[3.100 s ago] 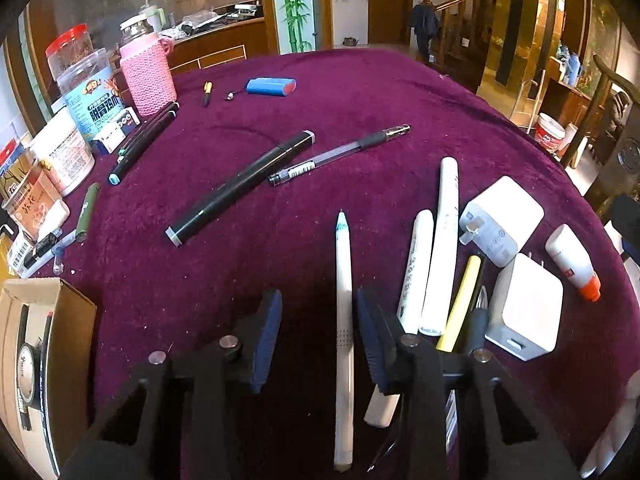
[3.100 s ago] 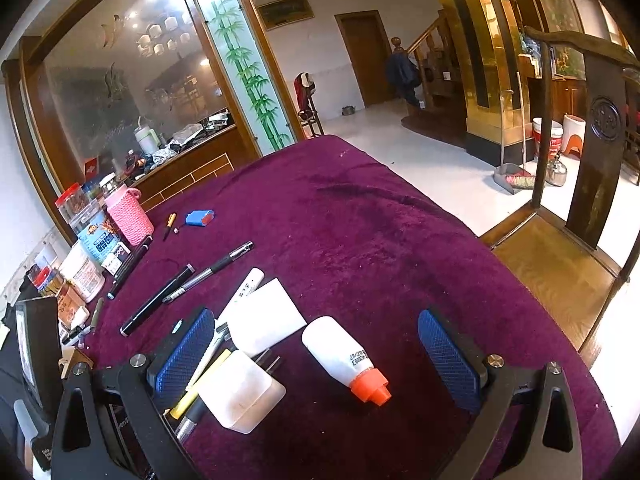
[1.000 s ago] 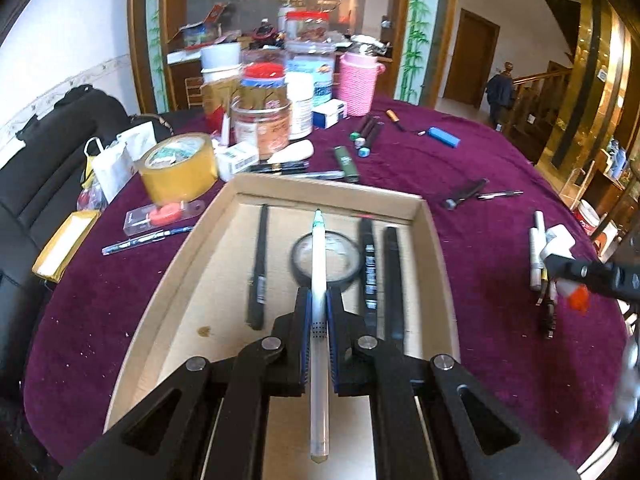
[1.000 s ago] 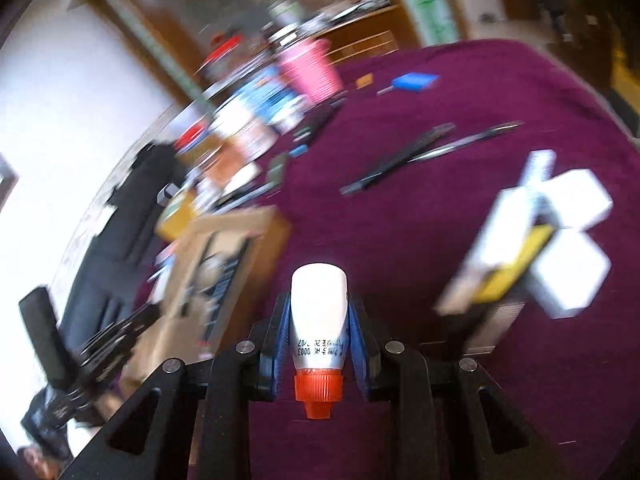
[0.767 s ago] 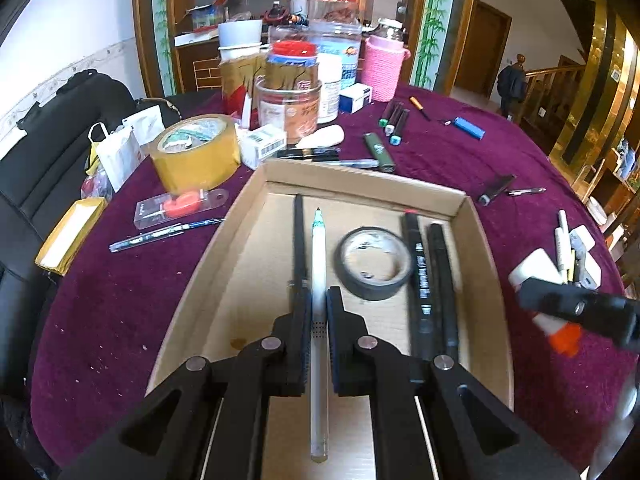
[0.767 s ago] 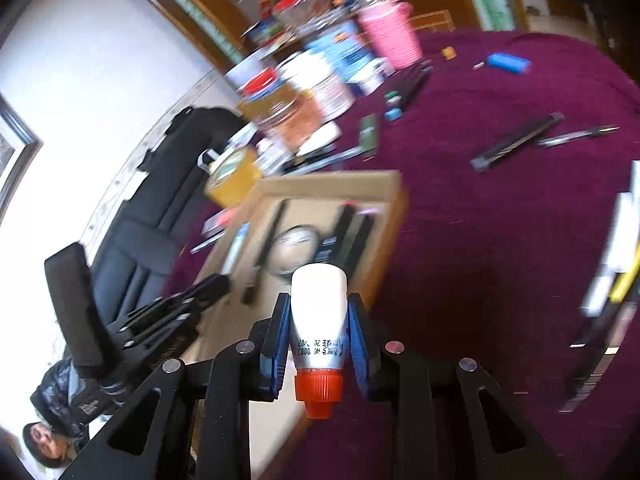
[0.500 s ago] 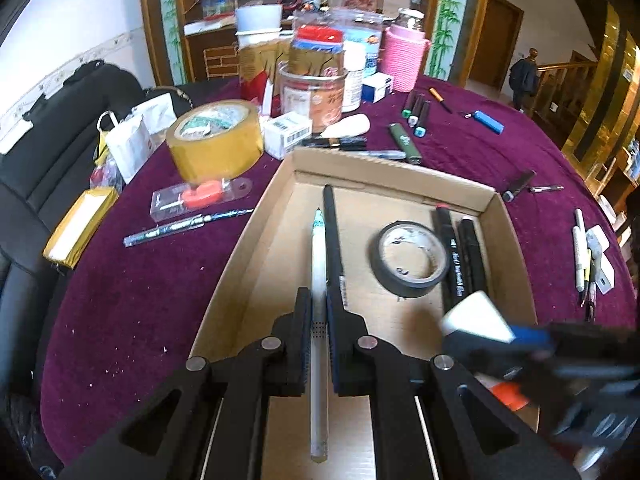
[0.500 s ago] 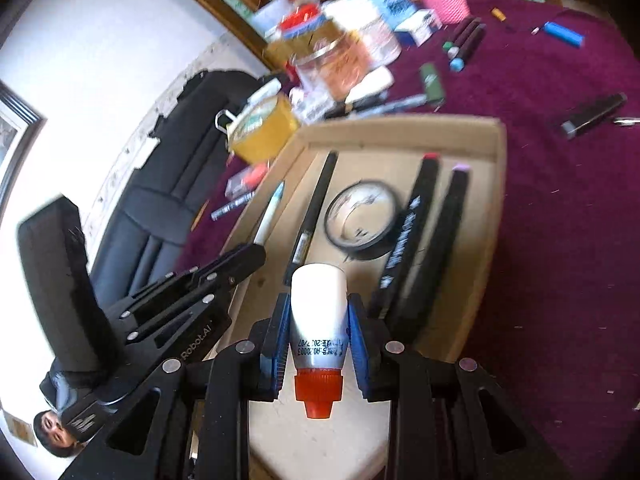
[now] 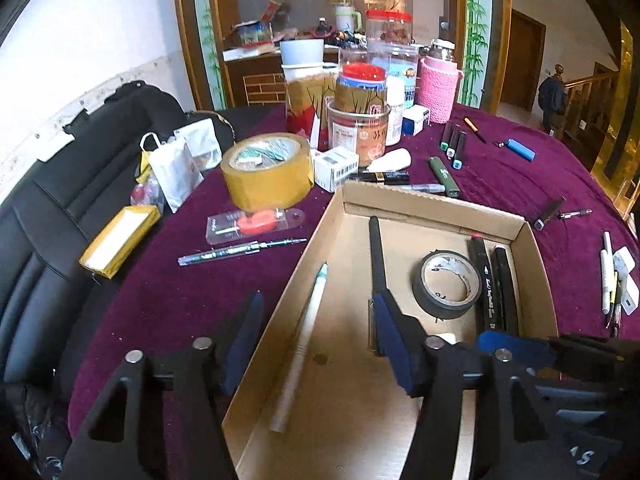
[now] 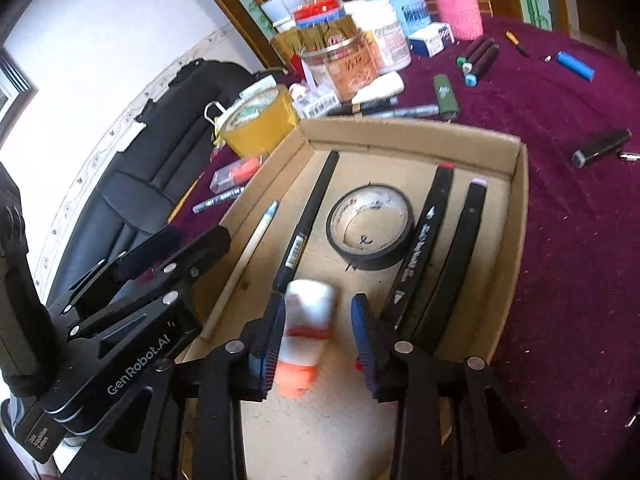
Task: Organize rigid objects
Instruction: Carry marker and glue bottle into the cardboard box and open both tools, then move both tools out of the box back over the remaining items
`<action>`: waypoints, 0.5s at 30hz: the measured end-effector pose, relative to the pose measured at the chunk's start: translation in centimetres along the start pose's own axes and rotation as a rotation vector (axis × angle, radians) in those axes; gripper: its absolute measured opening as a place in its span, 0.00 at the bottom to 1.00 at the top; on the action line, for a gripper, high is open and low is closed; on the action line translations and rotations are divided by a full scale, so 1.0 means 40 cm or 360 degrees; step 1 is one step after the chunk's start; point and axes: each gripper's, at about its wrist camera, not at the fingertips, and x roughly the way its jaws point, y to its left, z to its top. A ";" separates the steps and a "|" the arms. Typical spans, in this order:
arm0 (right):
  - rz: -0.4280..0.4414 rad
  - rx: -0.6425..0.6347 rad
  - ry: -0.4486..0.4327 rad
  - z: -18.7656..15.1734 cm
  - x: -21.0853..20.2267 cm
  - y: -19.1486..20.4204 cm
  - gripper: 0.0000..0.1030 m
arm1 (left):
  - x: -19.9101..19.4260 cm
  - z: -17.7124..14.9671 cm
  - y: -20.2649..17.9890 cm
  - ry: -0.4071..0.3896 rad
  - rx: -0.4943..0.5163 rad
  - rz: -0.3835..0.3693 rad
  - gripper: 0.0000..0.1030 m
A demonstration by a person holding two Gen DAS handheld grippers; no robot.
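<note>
Both drops into the cardboard box (image 9: 434, 203) look to be the step in hand. The left tool (image 9: 318, 342) has just been opening and now stands wide, its pads clear of the white pen (image 9: 301, 344), which lies along the box's left wall, slightly slanted. The right tool (image 10: 316, 334) has also just been opening; the white bottle with the orange cap (image 10: 306, 330) sits blurred between its jaws at the near end of the box, the right pad plainly off it, the left pad close enough that I cannot tell whether it touches. Next, I judge, both tools should lift straight out and go back to the loose pens and white blocks near the bench's right edge (image 9: 614, 280). Room is tight: the left tool straddles the left wall, its left finger outside the box, and the two tools work side by side over the near end. The black pen (image 10: 308, 216), black tape roll (image 10: 370, 226) and two markers (image 10: 434, 240) fill the middle and right.
</note>
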 end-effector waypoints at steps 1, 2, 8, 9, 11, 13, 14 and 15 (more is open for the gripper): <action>0.0004 0.0001 -0.0022 -0.002 -0.011 -0.003 0.44 | -0.003 -0.001 -0.002 -0.0008 0.0004 0.0004 0.60; 0.0012 0.0004 -0.0046 -0.004 -0.025 -0.007 0.49 | -0.008 -0.001 -0.007 -0.0019 0.0012 0.0004 0.60; 0.0003 0.0017 -0.0184 -0.027 -0.109 -0.043 0.52 | -0.036 0.001 -0.051 -0.0075 0.0057 0.0011 0.61; -0.0003 0.0020 -0.0208 -0.034 -0.125 -0.053 0.52 | -0.049 0.000 -0.064 -0.0097 0.0067 0.0010 0.63; -0.0012 0.0025 -0.0242 -0.050 -0.151 -0.071 0.52 | -0.073 -0.003 -0.085 -0.0138 0.0082 0.0020 0.72; -0.0033 0.0036 -0.0272 -0.065 -0.174 -0.092 0.52 | -0.102 -0.006 -0.111 -0.0192 0.0105 0.0033 0.78; -0.0044 0.0049 -0.0288 -0.073 -0.188 -0.107 0.52 | -0.117 -0.008 -0.129 -0.0217 0.0123 0.0034 0.78; -0.0052 0.0063 -0.0300 -0.079 -0.200 -0.122 0.52 | -0.129 -0.009 -0.147 -0.0235 0.0141 0.0029 0.79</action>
